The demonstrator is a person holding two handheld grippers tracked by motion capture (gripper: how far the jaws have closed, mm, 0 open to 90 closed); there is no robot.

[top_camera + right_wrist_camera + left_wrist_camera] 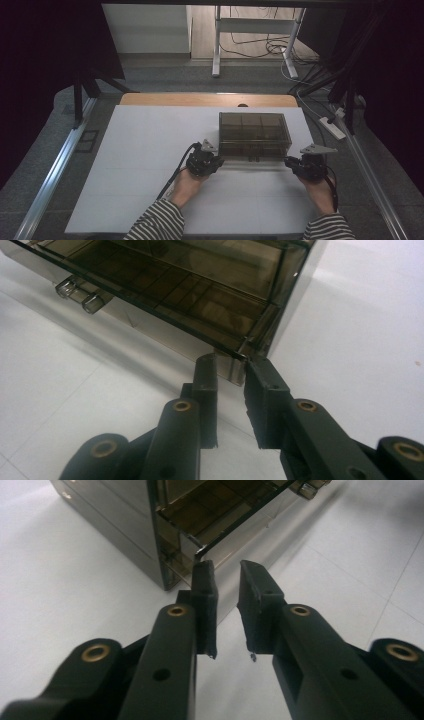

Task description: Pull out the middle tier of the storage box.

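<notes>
The smoky drawer box blocks your path between both grippers; its drawer seems slightly pulled out towards you, handles protruding. You have bare white table to the left, and near the front edge.

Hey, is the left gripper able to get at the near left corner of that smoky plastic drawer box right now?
Probably yes: the left gripper sits right at the box's near left corner, jaws slightly apart, bare table around and nothing between.

The drawer box sits on the table, between both grippers. Left gripper fingertips meet its near left corner; right gripper fingertips its near right corner.
</notes>
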